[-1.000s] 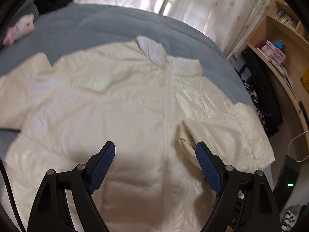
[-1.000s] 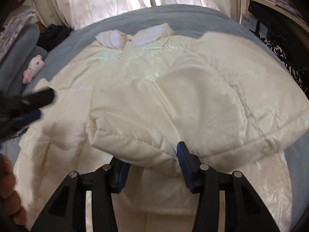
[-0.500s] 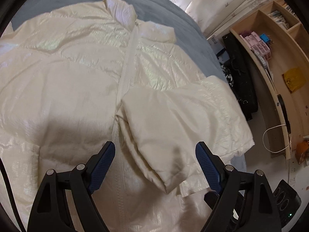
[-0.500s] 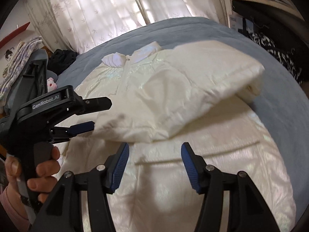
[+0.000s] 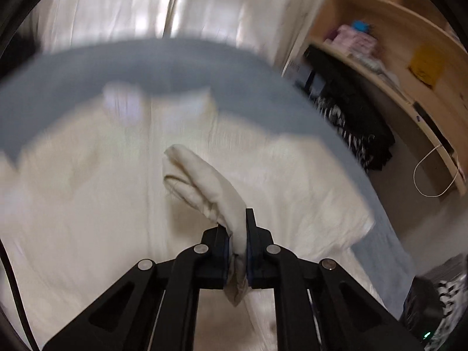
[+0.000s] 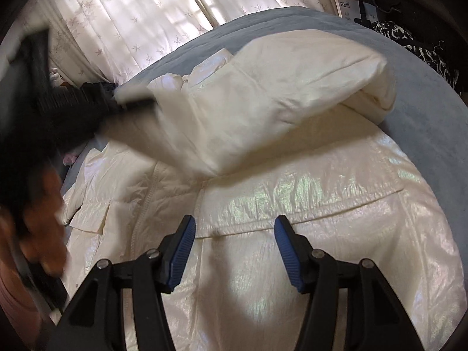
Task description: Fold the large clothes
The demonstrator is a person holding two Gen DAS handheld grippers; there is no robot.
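A cream padded jacket [image 6: 292,210] lies front-up on a blue-grey bed [image 6: 424,111], collar toward the window. In the left wrist view my left gripper [image 5: 237,228] is shut on the cuff end of the jacket's sleeve [image 5: 204,181], which rises off the jacket body [image 5: 87,204]. The right wrist view shows that sleeve [image 6: 263,93] lifted and stretched leftward, its end pinched by the blurred left gripper [image 6: 128,102] in a person's hand [image 6: 44,228]. My right gripper [image 6: 232,234] hovers open over the jacket's lower front, nothing between its blue pads.
White patterned curtains [image 6: 131,17] hang behind the bed. A wooden shelf [image 5: 395,44] with boxes and dark clothing [image 5: 351,122] stands right of the bed. A white cable [image 5: 433,172] loops by the shelf. A pink soft toy [image 6: 68,158] peeks out at the bed's left side.
My left gripper has gone from open above the sleeve to shut on its cuff and lifted it. The right gripper let go of the sleeve, opened a little and drew back.
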